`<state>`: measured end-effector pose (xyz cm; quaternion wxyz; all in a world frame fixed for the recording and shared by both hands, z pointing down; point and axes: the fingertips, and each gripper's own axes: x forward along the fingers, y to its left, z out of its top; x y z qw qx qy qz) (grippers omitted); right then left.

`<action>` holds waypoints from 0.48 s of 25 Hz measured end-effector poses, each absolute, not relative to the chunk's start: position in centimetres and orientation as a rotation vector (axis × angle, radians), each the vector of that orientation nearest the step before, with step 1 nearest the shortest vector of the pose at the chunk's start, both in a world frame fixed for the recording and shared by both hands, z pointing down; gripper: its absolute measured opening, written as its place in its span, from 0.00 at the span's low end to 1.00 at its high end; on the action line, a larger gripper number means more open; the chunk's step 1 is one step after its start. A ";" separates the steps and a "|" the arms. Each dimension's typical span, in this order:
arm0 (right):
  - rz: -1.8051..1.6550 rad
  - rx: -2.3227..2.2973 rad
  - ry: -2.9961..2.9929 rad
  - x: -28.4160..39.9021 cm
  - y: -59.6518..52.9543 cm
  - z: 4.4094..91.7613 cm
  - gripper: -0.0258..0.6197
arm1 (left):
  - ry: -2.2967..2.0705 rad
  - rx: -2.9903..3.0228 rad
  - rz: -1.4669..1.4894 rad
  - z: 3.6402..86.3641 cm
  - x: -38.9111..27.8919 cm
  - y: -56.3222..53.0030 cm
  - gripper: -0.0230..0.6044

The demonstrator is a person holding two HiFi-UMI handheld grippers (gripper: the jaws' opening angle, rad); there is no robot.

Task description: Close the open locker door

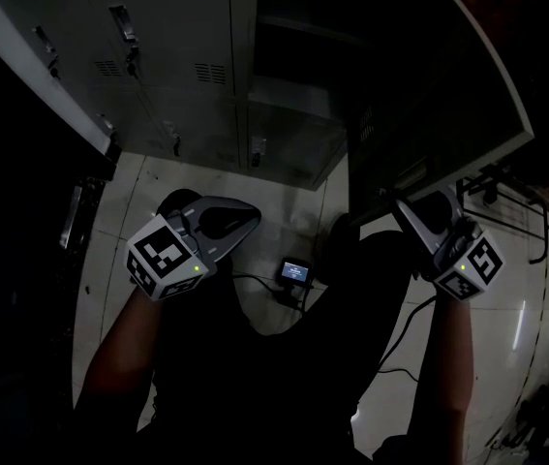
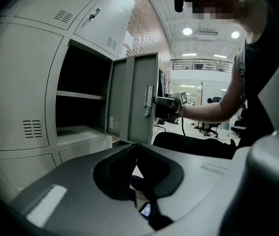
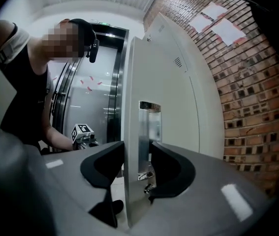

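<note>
The grey locker door (image 1: 448, 95) stands swung out to the right of its open compartment (image 1: 293, 105), which has one shelf (image 2: 80, 96) inside. My right gripper (image 1: 419, 206) is at the door's free edge. In the right gripper view its jaws straddle that edge (image 3: 137, 168), one pad against each face, level with the metal handle plate (image 3: 149, 132). The left gripper view shows the same grip from the side (image 2: 166, 104). My left gripper (image 1: 240, 221) hangs low in front of the lockers, its fingers together and holding nothing.
Closed locker doors (image 1: 158, 56) fill the bank to the left of the open one. A small device with a lit screen (image 1: 295, 272) and its cable lie on the pale tiled floor. A brick wall (image 3: 247, 82) rises behind the door. Office chairs (image 2: 208, 129) stand far back.
</note>
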<state>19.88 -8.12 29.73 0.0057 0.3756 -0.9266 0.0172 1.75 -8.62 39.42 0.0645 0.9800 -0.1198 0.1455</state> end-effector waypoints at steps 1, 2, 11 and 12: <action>0.053 1.172 -2.909 19.0 -8.3 29.5 0.30 | -0.362 2.959 0.437 39.4 1.7 -8.6 0.06; 0.049 1.169 -2.916 17.9 -8.5 29.3 0.30 | -0.362 2.959 0.434 39.4 1.7 -8.7 0.06; 0.008 1.242 -2.870 11.3 -12.0 29.5 0.29 | -0.374 2.963 0.403 39.2 1.2 -8.6 0.06; 0.000 1.270 -2.838 10.8 -12.6 29.7 0.29 | -0.376 2.962 0.399 39.1 1.1 -8.6 0.06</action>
